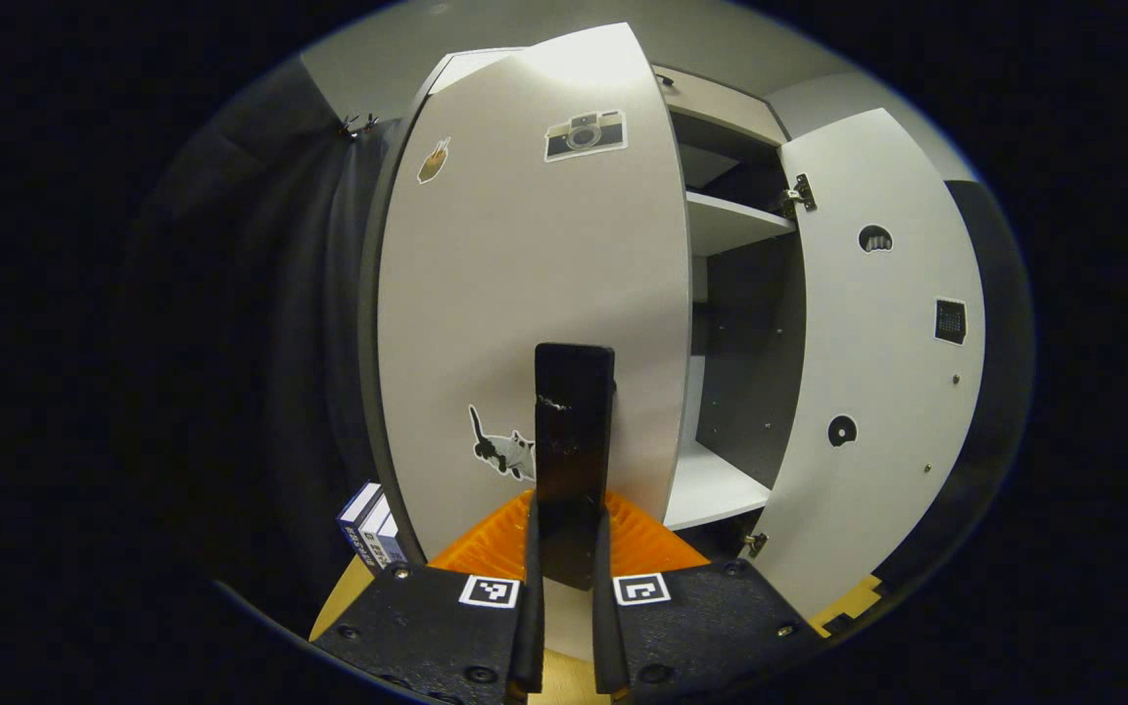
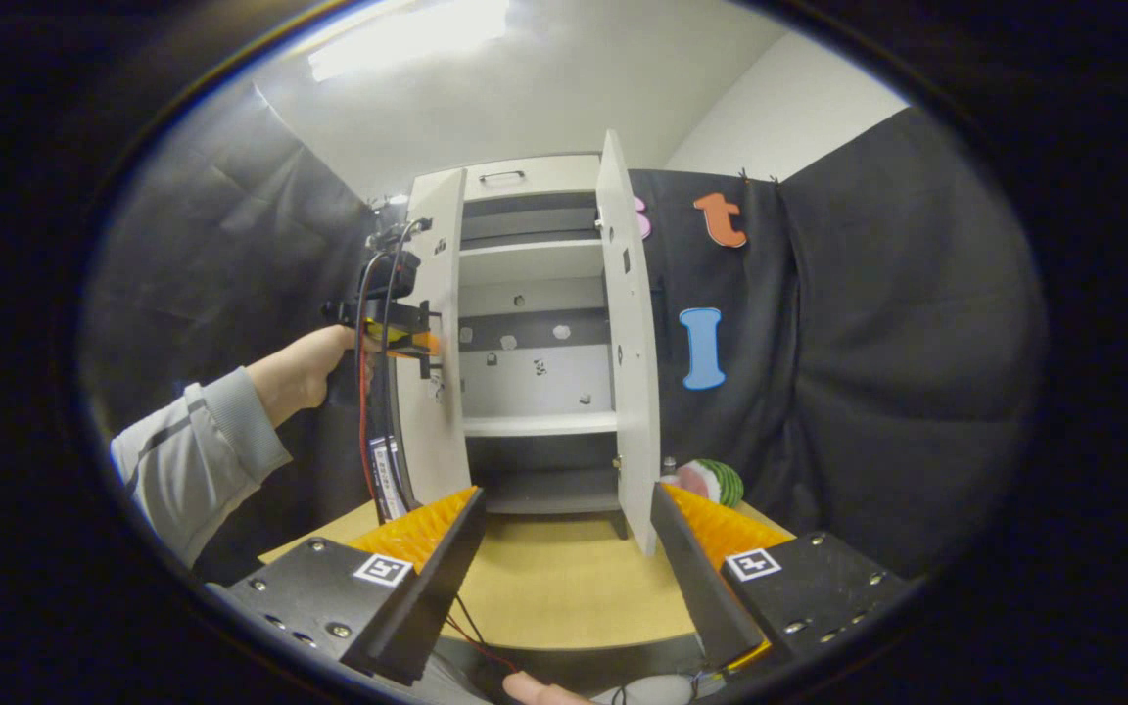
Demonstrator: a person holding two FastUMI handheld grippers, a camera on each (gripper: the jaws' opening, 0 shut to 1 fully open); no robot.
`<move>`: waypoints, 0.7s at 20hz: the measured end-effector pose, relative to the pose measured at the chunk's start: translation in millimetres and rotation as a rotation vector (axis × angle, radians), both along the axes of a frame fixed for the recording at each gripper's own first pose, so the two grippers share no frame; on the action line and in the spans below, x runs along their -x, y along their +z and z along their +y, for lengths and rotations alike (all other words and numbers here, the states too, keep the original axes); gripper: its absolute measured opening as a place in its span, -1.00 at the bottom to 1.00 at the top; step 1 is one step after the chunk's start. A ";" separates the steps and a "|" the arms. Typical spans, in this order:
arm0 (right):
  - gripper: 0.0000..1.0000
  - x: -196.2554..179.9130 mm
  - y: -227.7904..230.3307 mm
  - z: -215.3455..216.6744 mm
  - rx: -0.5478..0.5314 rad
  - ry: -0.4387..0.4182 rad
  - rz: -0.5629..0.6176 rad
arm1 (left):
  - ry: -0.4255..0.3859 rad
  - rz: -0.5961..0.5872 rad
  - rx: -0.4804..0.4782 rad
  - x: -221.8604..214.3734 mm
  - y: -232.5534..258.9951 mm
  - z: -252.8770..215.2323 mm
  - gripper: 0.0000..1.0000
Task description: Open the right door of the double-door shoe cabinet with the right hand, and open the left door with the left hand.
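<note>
Both doors stand ajar: the right door [image 2: 629, 343] swung wide, the left door [image 1: 525, 294] partly. Left gripper [image 1: 572, 548] pinches that door's vertical handle [image 1: 574, 431], apparently; right gripper [image 2: 564, 548], fingers spread, hangs well back from the cabinet.

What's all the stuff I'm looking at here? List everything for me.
Shoe cabinet: one, white with dark shelves inside, on the table.
Left door: one, white with stickers, partly open.
Right door: one, white, swung wide open.
Door handle: one, black, between the left gripper's fingers.
Table: one, light wood.
Boxes: a few, blue and white, left of the cabinet.
Round striped object: one, green and pink, right of the cabinet.
Left gripper: shut on the handle.
Right gripper: open, held back from the cabinet.
Hand: one, grey sleeve, holding the left gripper.
</note>
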State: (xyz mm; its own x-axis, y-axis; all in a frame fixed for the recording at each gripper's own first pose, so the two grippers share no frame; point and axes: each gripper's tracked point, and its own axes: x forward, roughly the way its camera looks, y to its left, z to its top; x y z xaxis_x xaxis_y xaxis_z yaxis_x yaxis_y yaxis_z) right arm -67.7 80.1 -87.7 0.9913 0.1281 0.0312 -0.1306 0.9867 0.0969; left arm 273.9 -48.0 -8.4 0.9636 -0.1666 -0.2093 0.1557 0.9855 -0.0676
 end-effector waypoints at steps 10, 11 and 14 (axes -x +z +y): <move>1.00 -2.7 -4.7 -0.2 -0.014 -0.024 0.014 | -0.025 -0.025 -0.027 26.6 2.1 35.9 -0.59; 1.00 -1.8 -4.0 -0.2 -0.010 -0.027 0.014 | -0.022 -0.023 -0.022 29.2 2.7 40.4 -0.59; 1.00 -1.1 -5.0 1.7 0.003 -0.034 0.011 | -0.010 -0.021 -0.031 35.4 1.8 53.4 -0.59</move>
State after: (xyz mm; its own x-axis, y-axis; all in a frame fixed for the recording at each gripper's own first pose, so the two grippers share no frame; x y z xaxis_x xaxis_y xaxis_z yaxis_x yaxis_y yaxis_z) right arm -66.6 81.8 -92.7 0.9953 0.0943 0.0200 -0.0958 0.9909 0.0949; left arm 238.6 5.4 -6.5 0.9661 -0.1698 -0.1947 0.1665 0.9855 -0.0332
